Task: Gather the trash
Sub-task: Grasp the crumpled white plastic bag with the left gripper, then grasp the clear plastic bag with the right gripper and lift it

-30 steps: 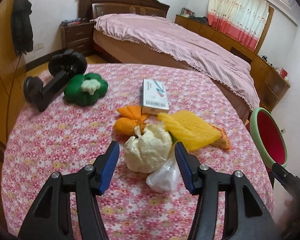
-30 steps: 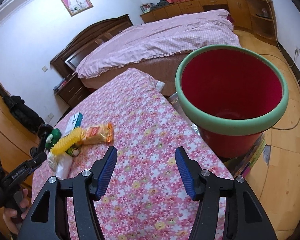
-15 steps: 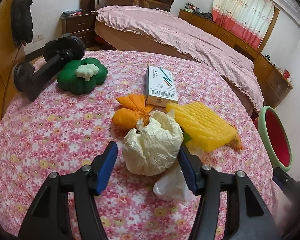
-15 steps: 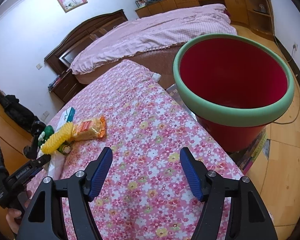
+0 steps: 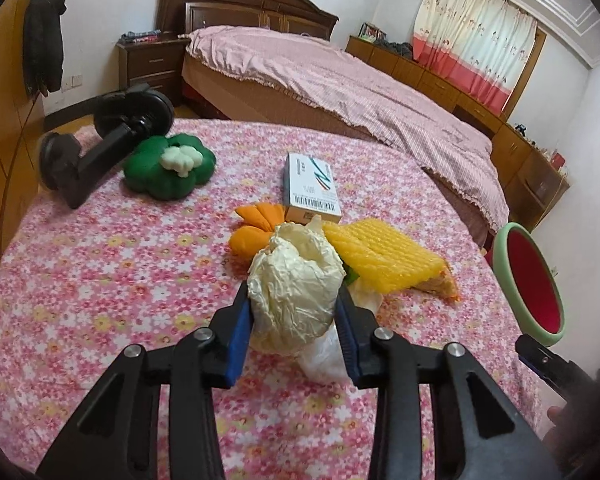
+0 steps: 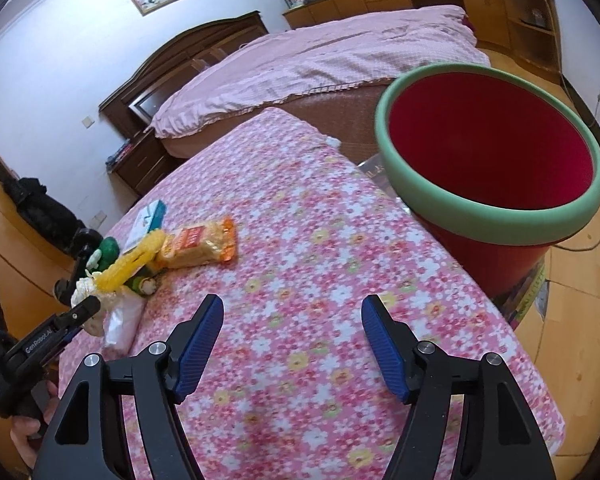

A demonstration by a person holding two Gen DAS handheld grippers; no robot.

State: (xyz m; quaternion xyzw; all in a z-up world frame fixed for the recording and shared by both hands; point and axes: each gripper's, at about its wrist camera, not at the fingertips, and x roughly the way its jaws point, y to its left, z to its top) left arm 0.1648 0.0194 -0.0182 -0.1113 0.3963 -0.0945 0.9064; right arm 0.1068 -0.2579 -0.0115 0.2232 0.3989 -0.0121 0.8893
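Observation:
My left gripper (image 5: pixel 294 312) is shut on a crumpled cream paper ball (image 5: pixel 296 284), both blue pads pressed to its sides, on the floral tablecloth (image 5: pixel 100 272). A clear plastic bag (image 5: pixel 326 356) lies under it. Behind are a yellow bubble-wrap sheet (image 5: pixel 384 256), an orange cloth piece (image 5: pixel 256 228) and a white box (image 5: pixel 310 184). The red bin with green rim (image 6: pixel 488 152) stands off the table's right edge. My right gripper (image 6: pixel 292 324) is open and empty above the cloth. A snack packet (image 6: pixel 200 244) lies beyond it.
A green cushion (image 5: pixel 168 166) and a black clamp stand (image 5: pixel 104 140) sit at the table's far left. A bed (image 5: pixel 340 84) stands behind the table. The left gripper also shows in the right wrist view (image 6: pixel 48 336).
My left gripper moved forward around the paper ball and closed on it. My right gripper stayed open and shifted a little.

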